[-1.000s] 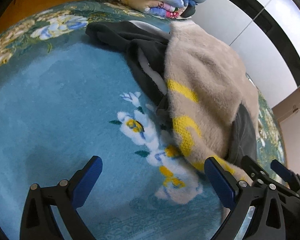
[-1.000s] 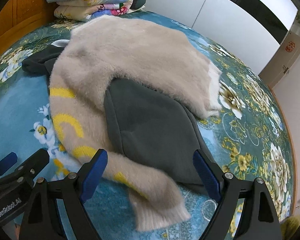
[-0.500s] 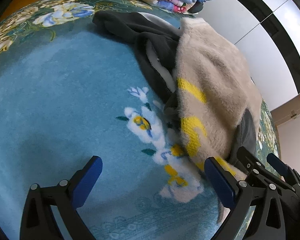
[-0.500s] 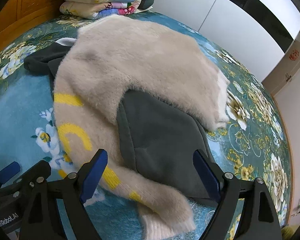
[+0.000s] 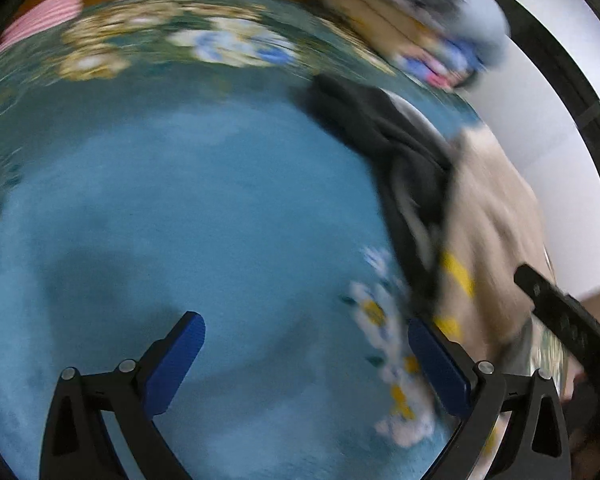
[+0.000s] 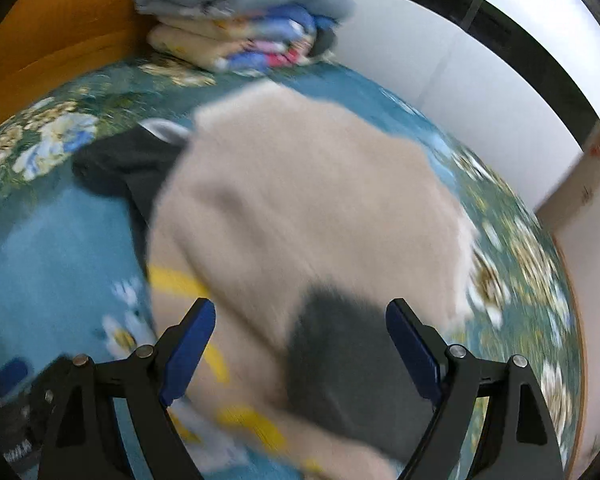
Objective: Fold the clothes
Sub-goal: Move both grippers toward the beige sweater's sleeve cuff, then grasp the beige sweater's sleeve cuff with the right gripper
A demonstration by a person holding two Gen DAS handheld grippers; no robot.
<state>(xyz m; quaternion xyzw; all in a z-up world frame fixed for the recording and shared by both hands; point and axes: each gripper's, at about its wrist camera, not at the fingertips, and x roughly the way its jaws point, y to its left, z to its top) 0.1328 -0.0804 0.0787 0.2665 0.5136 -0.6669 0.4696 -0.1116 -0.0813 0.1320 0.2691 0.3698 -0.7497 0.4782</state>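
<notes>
The left gripper [image 5: 306, 354] is hovering with its jaws standing wide and gripping nothing, blue-padded fingers [image 5: 176, 364] framing plush teal bedspread [image 5: 180, 208]; the right gripper [image 6: 300, 344] is likewise hanging with jaws wide and empty above the clothes; both views are blurring with motion. Just beyond the right gripper, a smooth dark grey garment [image 6: 340, 368] is lying flat, partly tucked under a fuzzy beige sweater [image 6: 312, 196] with yellow stripes along its sleeve; the sweater is spreading in a broad rounded heap over the middle of the bed. A crumpled black garment [image 6: 116, 164] with a pale lining is poking out from beneath the sweater's far left edge; in the left wrist view it is lying as a dark rumpled ridge beside the beige knit. The bedspread is showing white and yellow flowers woven into its pile. Farther back, a stack of folded quilts [image 6: 244, 20], grey on top and floral below, is sitting against an orange wooden headboard [image 6: 60, 28]; white wall panels [image 6: 460, 68] are rising behind.
</notes>
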